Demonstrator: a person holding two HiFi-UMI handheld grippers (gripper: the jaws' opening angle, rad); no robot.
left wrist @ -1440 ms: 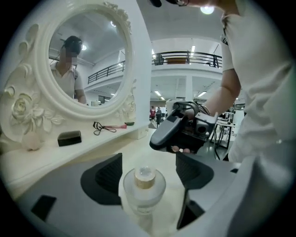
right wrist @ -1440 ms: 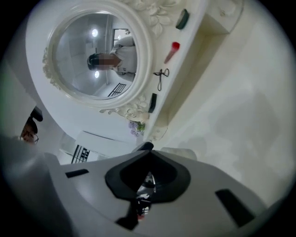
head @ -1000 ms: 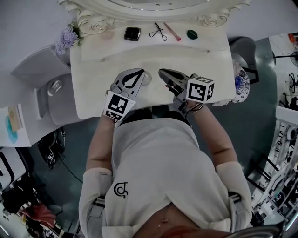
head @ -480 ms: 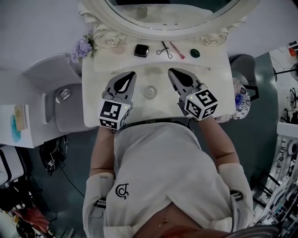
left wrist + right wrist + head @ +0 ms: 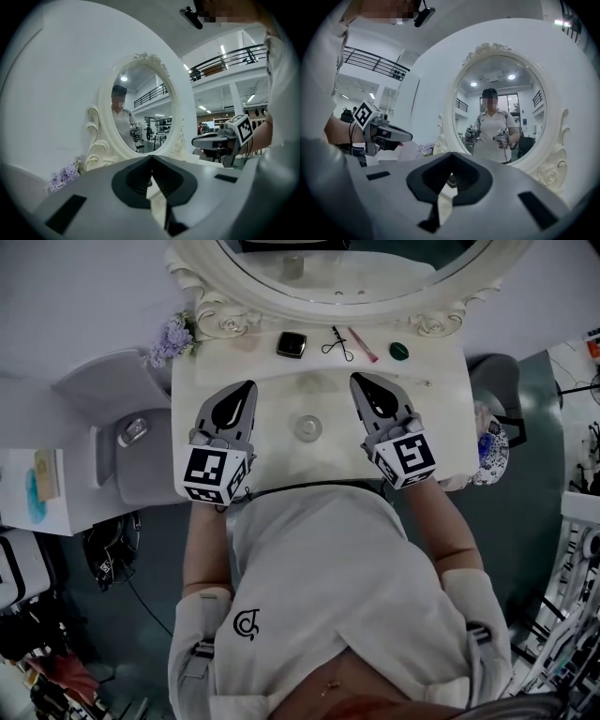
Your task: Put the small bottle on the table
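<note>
Both pairs of my jaws are pressed fully together and hold nothing. My left gripper [image 5: 246, 390] is at centre left of the head view and my right gripper [image 5: 361, 382] at centre right, and each gripper's own view shows its dark pads meeting in a closed tip with only air ahead. Going down in size, I count one white dressing table [image 5: 300, 465] and one oval mirror [image 5: 347, 268] along the top edge. There is one bunch of purple flowers [image 5: 173, 337] at upper left and one dark compact [image 5: 292, 344]. Beside them are one eyelash curler [image 5: 337, 341], one pink stick [image 5: 364, 344] and one green round piece [image 5: 399, 351]. The one small bottle [image 5: 307, 427] stands on the table in mid-frame, between my two grippers and touching neither. I hold both grippers side by side over the table's front half, about level, tips toward the mirror and rear ends near my chest. My forearms run down the frame from them.
</note>
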